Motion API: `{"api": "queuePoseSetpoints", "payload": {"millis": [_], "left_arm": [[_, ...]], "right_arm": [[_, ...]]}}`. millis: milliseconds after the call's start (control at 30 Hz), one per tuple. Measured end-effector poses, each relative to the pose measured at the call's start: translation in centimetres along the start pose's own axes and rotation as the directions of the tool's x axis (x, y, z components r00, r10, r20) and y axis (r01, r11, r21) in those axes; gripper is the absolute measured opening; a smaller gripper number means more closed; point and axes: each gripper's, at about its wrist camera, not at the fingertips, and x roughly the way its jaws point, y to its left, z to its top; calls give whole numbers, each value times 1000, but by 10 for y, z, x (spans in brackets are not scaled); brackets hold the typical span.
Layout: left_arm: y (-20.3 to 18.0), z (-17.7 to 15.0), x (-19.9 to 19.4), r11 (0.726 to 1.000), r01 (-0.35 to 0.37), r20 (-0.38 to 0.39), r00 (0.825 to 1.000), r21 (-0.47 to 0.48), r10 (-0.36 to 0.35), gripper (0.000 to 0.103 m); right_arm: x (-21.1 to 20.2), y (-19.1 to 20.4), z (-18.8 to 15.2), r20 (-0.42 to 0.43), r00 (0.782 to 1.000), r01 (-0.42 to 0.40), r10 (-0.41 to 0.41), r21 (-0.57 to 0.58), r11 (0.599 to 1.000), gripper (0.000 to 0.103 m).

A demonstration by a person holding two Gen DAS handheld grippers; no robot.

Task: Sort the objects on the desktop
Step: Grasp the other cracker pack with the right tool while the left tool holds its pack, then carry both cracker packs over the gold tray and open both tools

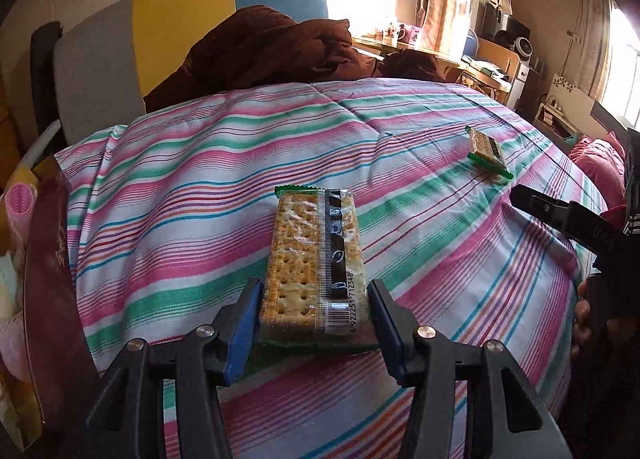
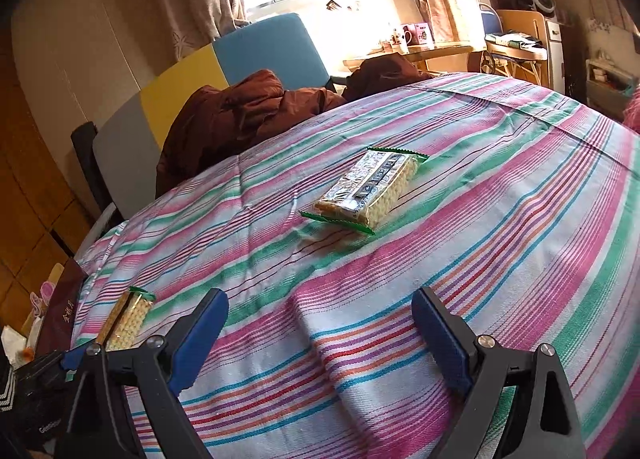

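A clear pack of crackers (image 1: 312, 259) with green ends lies lengthwise on the striped cloth (image 1: 200, 187). My left gripper (image 1: 316, 315) is shut on its near end, a blue pad pressing each long side. The same pack (image 2: 124, 319) shows at the lower left of the right wrist view. A second cracker pack (image 2: 366, 189) rests flat further out on the cloth, and appears small at the right of the left wrist view (image 1: 488, 151). My right gripper (image 2: 320, 315) hovers open over bare cloth, well short of that second pack, with nothing between its fingers (image 2: 200, 335).
A maroon paper bag (image 1: 52, 279) stands at the cloth's left edge with pink items behind it. A brown blanket (image 1: 272, 47) is heaped against the grey, yellow and blue headboard (image 1: 180, 31). A desk with mugs (image 2: 412, 43) sits under the window.
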Motion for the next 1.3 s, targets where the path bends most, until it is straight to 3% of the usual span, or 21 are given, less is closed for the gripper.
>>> {"api": "queuePoseSetpoints", "payload": {"millis": [267, 600, 700, 933, 1000, 1067, 1133, 1300], "left_arm": [[3, -3, -1, 1000, 15, 20, 1000, -25, -14, 54], [5, -5, 0, 999, 38, 24, 999, -34, -38, 58], [6, -5, 1, 998, 54, 25, 998, -39, -53, 60], [5, -5, 2, 997, 73, 24, 997, -39, -72, 64], [5, -5, 2, 996, 81, 24, 996, -40, -80, 67], [6, -4, 2, 994, 101, 24, 995, -42, -100, 71], [7, -4, 2, 993, 112, 26, 994, -49, -110, 72], [10, -3, 2, 989, 134, 30, 991, -66, -132, 73]], "right_arm": [[5, 12, 1, -46, 995, 84, -87, -76, 994, 94], [19, -13, 56, -46, 986, 162, -159, 47, 986, 92], [40, -17, 74, -79, 977, 206, -200, 79, 975, 92], [92, -15, 88, -163, 925, 354, -343, 50, 934, 91], [99, -9, 87, -172, 907, 390, -385, -4, 921, 86], [98, -4, 87, -166, 900, 402, -403, -41, 915, 63], [95, 0, 85, -164, 899, 400, -407, -76, 913, 56], [78, 13, 70, -185, 940, 266, -288, -133, 955, 51]]}}
